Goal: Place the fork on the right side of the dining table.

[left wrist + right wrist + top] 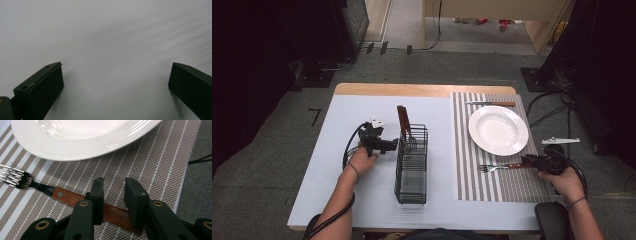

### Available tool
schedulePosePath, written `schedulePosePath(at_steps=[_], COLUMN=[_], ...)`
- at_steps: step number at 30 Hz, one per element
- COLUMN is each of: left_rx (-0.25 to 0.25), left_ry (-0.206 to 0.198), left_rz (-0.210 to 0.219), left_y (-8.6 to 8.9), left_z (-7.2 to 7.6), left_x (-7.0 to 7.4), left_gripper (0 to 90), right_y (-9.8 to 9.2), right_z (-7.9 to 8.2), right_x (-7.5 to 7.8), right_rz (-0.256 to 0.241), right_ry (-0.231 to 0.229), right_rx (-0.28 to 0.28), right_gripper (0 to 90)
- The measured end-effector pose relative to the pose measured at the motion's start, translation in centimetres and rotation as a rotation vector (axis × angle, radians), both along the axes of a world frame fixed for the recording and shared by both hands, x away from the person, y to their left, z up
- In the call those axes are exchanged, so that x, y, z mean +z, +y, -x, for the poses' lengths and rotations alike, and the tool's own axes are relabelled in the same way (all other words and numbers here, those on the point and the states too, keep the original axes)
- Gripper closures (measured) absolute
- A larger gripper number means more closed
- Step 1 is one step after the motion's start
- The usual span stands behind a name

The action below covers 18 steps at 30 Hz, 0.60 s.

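Your right gripper is hovering open over the wooden-handled fork, already placed; your left gripper is open, empty.

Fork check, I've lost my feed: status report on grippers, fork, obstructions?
Right hand-held gripper open, jaws astride fork handle on placemat. Left hand-held gripper open over bare table. Plate close beside fork; nothing blocking.

Wooden-handled fork lies flat on striped placemat; just beside white plate.
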<state>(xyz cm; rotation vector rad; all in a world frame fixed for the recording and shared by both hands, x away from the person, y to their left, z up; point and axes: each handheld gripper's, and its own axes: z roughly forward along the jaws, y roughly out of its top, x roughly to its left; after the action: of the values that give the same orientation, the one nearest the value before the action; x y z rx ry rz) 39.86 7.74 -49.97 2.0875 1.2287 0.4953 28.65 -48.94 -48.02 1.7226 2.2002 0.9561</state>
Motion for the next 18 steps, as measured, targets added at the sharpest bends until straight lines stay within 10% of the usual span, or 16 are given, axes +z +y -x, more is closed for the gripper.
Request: schedulePosePath(at_steps=[18], left_rx=[0.000], left_ry=[-0.001], left_rz=[0.001], left_y=[0.0], left_z=[0.0], left_x=[0.0], left_gripper=[0.0], right_y=[2.1], right_z=[0.3], right_x=[3.5], right_rz=[-0.086], right_ry=[-0.215], right_rx=[0.008], right_gripper=[39.0])
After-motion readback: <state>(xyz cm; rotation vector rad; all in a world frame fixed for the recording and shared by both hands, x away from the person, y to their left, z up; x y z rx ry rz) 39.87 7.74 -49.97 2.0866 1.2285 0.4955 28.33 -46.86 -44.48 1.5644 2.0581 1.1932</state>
